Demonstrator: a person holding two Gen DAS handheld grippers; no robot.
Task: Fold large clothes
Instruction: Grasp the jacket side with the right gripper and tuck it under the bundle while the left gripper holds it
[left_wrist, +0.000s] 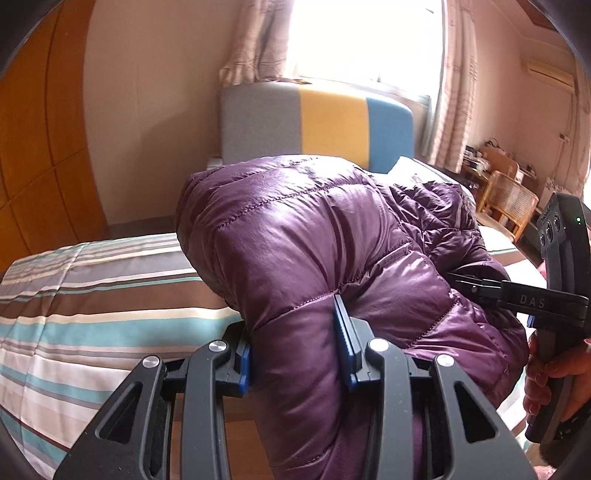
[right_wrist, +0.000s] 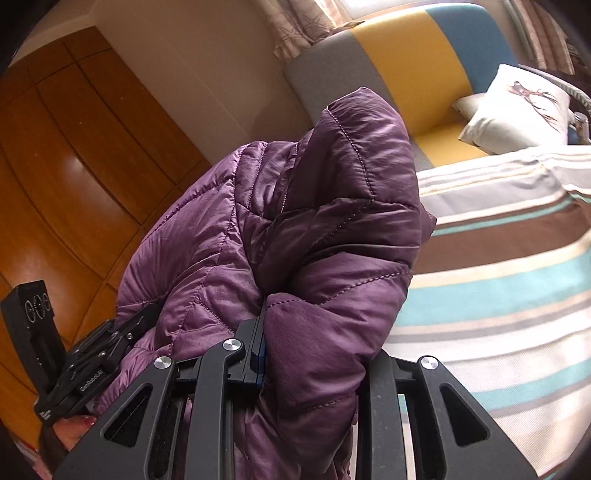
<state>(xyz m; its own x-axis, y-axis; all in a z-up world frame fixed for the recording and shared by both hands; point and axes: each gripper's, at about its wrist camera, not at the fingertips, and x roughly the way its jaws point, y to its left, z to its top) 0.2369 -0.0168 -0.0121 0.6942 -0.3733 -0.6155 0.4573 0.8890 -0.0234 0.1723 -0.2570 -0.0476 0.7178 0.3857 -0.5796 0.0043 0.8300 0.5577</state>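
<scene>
A purple quilted puffer jacket is held up in a bunch above the striped bed. My left gripper is shut on a thick fold of the jacket, its blue pads pressing the fabric from both sides. My right gripper is shut on another fold of the same jacket; its right finger is hidden by fabric. In the left wrist view the right gripper bites the jacket from the right. In the right wrist view the left gripper grips it at lower left.
The bed has a striped cover in brown, teal and white. A grey, yellow and blue headboard stands behind, with a white pillow. A wooden wardrobe is at the left. A wicker chair stands at the right.
</scene>
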